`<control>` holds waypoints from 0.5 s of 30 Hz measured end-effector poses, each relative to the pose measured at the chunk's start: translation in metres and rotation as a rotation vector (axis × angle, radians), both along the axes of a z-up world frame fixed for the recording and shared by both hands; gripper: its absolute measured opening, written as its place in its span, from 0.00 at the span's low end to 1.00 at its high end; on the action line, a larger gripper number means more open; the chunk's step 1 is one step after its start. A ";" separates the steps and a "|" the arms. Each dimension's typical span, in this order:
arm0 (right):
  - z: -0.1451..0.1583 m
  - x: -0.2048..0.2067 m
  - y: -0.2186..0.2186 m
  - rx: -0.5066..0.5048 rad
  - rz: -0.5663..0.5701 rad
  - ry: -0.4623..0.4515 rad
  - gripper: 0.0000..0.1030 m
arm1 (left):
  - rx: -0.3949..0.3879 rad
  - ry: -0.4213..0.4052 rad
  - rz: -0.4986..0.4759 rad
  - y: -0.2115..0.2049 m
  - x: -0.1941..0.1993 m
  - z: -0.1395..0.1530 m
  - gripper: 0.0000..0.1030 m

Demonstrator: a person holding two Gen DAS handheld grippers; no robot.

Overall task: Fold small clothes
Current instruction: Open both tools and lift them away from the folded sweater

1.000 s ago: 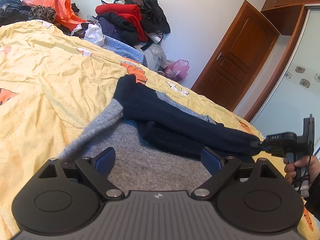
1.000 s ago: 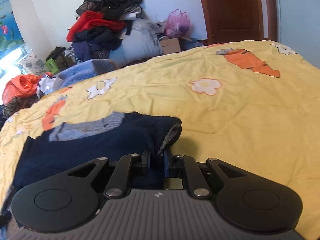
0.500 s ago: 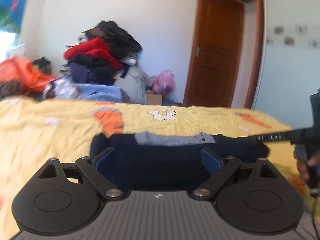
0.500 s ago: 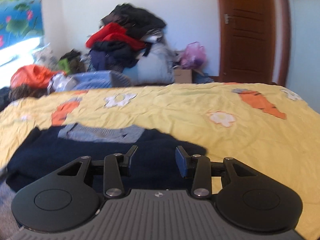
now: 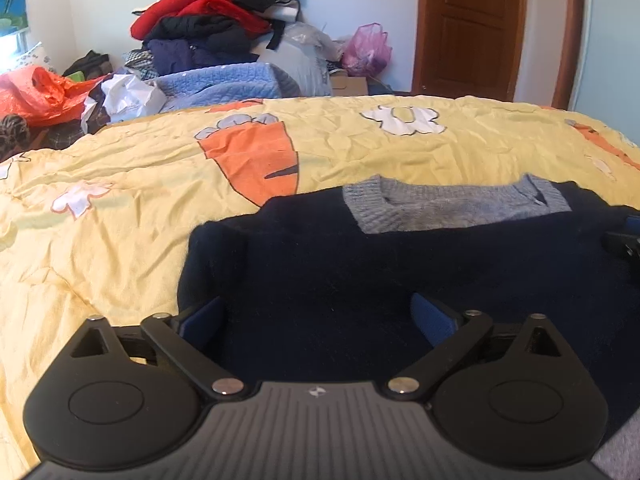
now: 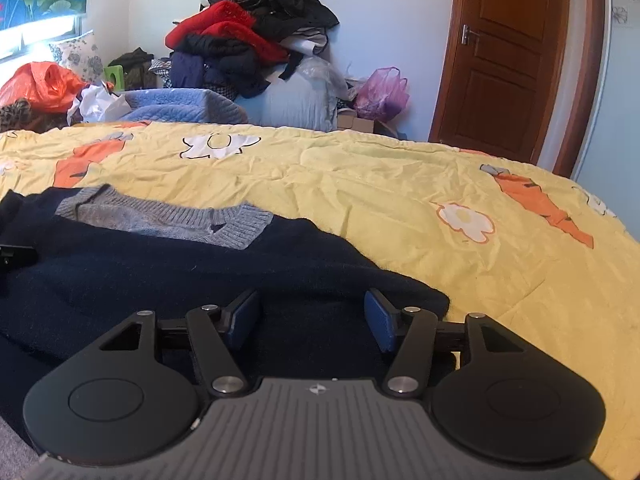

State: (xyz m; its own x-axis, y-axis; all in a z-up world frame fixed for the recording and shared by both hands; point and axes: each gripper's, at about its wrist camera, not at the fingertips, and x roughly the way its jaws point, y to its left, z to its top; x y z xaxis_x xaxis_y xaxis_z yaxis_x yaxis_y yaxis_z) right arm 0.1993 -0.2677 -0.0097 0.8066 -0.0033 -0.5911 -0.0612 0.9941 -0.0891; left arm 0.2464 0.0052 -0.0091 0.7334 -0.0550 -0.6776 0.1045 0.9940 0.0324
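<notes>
A navy sweater [image 5: 360,272] with a grey knit collar [image 5: 452,208] lies flat on the yellow bedspread [image 5: 120,208], both sleeves folded in over its body. My left gripper [image 5: 316,320] hovers over the sweater's left half, jaws opening to their widest, nothing between the blue pads. The right gripper's tip [image 5: 624,240] shows at the right edge of the left wrist view. In the right wrist view, my right gripper [image 6: 312,316] sits over the folded right sleeve [image 6: 360,280] of the sweater [image 6: 160,268]; its jaws are opening and the pads press on nothing.
A heap of red, black and navy clothes [image 5: 216,20] and a blue quilt [image 5: 216,84] lie beyond the bed's far edge. An orange plastic bag [image 5: 36,92] sits far left, a pink bag [image 5: 368,48] by the brown door [image 5: 468,28]. Bare bedspread [image 6: 440,208] stretches right of the sweater.
The right gripper let go of the sleeve it pinched and spread its jaws. The left gripper swung from the grey hem side round onto the navy body, and its view levelled out.
</notes>
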 end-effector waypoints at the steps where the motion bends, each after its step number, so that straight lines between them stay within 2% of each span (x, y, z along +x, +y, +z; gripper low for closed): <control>1: 0.001 -0.002 0.002 -0.011 0.001 -0.005 0.60 | 0.008 0.002 0.005 0.000 -0.001 0.001 0.99; 4: 0.018 -0.030 0.004 0.026 -0.034 -0.050 0.62 | 0.007 -0.034 0.058 0.004 -0.026 0.017 0.97; 7: 0.033 -0.080 0.007 0.114 0.030 -0.103 0.69 | -0.098 -0.088 0.024 0.006 -0.081 0.033 0.98; 10: 0.023 -0.110 0.020 0.077 0.071 -0.065 0.71 | -0.118 -0.079 -0.036 -0.009 -0.123 0.031 0.98; 14: 0.006 -0.115 0.032 0.016 0.045 0.016 0.72 | -0.091 0.031 -0.058 -0.024 -0.130 0.008 0.98; 15: 0.007 -0.115 0.033 0.026 0.027 0.019 0.75 | -0.068 0.001 -0.058 -0.026 -0.133 0.006 0.99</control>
